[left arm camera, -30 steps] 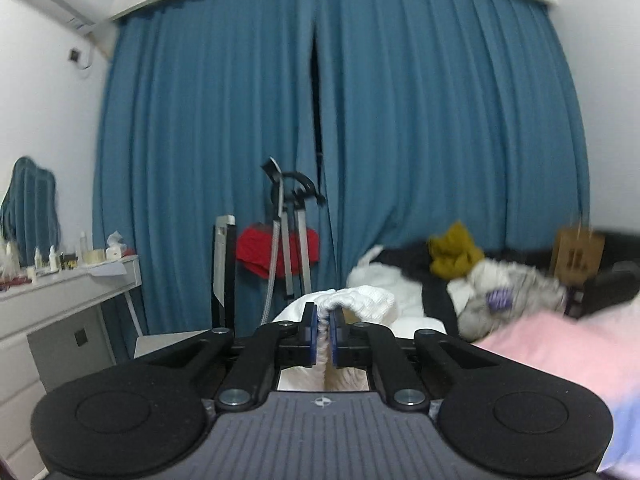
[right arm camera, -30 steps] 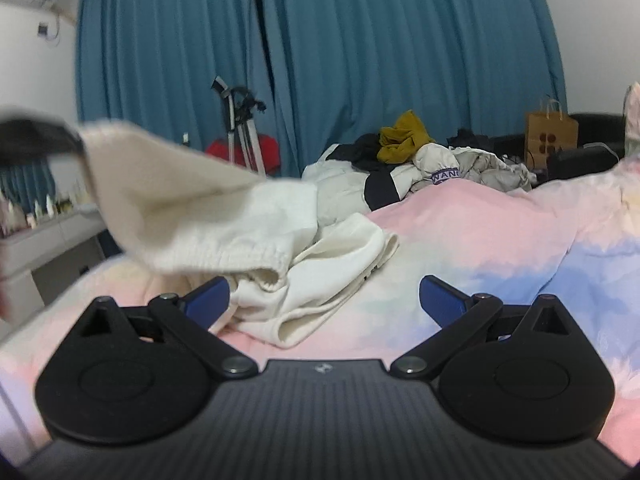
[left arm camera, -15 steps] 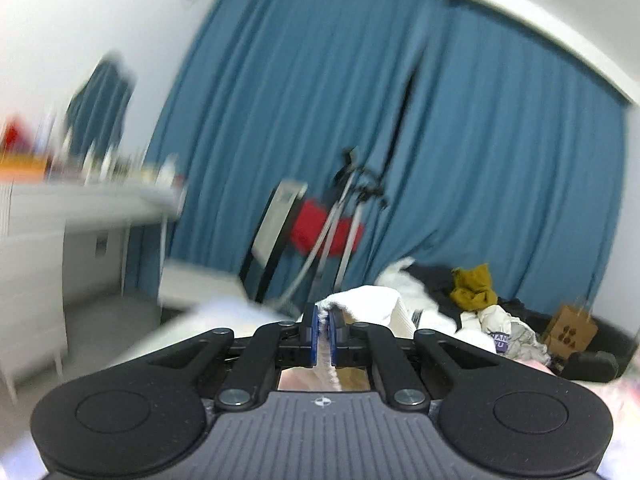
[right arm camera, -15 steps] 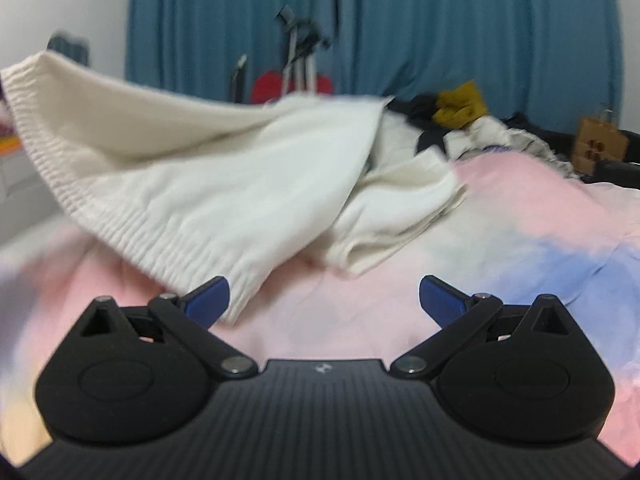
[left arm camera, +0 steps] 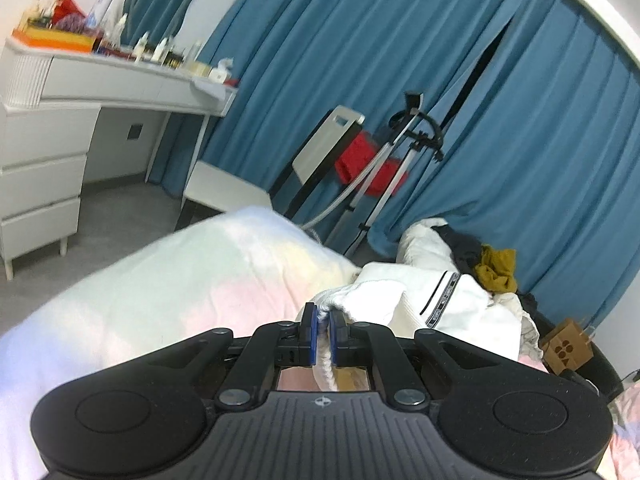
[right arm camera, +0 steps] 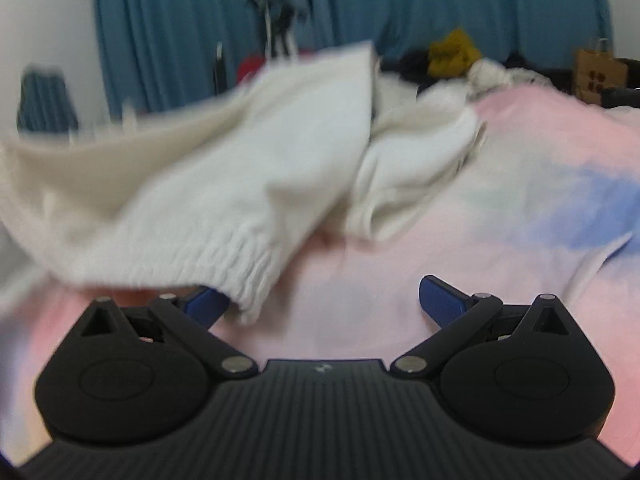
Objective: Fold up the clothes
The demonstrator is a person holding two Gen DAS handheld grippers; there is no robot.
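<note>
**White sweater is off the pile and swinging over the bed**

My left tongs [left arm camera: 323, 334] are clamped tight on the ribbed edge of the white sweater [right arm camera: 224, 184], and compared to a second ago that hand has rolled and swung out sideways, so the dresser [left arm camera: 72, 120] is now in its view. The sweater hangs stretched above the pink bedspread [right arm camera: 500, 184], its hem drooping right in front of my right tongs [right arm camera: 324, 300], which are spread wide with nothing between them. Looks like I'm laying it out flat next, so the right side probably needs to catch that hem
</note>
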